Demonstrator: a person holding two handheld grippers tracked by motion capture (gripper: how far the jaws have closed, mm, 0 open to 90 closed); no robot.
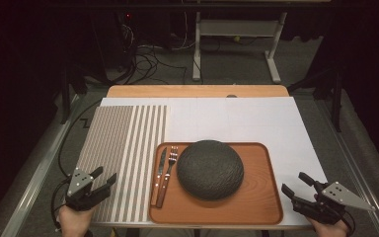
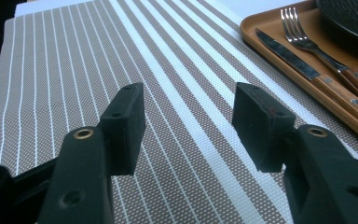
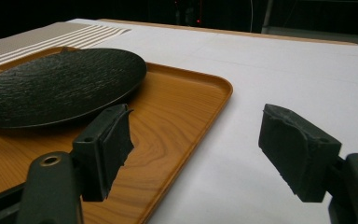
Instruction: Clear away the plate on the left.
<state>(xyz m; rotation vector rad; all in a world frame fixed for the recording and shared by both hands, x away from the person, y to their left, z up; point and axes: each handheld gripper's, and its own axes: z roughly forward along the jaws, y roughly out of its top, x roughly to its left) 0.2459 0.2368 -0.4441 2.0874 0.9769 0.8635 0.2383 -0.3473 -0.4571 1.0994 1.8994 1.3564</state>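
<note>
Striped woven placemat (image 2: 121,70) under spread left gripper (image 2: 189,116)—wooden tray (image 3: 177,116), dark round plate (image 3: 56,88) beside spread right gripper (image 3: 196,140).

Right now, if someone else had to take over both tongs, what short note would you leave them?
Left tongs: open, holding nothing, over the near edge of the striped placemat.
Right tongs: open, holding nothing, over the white sheet just right of the tray.
Things: the wooden tray sits at the front of the table; on it a dark plate, with a fork and a knife side by side to its left.
Done: nothing moved off the tray so far.
Left: likely laying the plate, fork and knife on the placemat.
</note>
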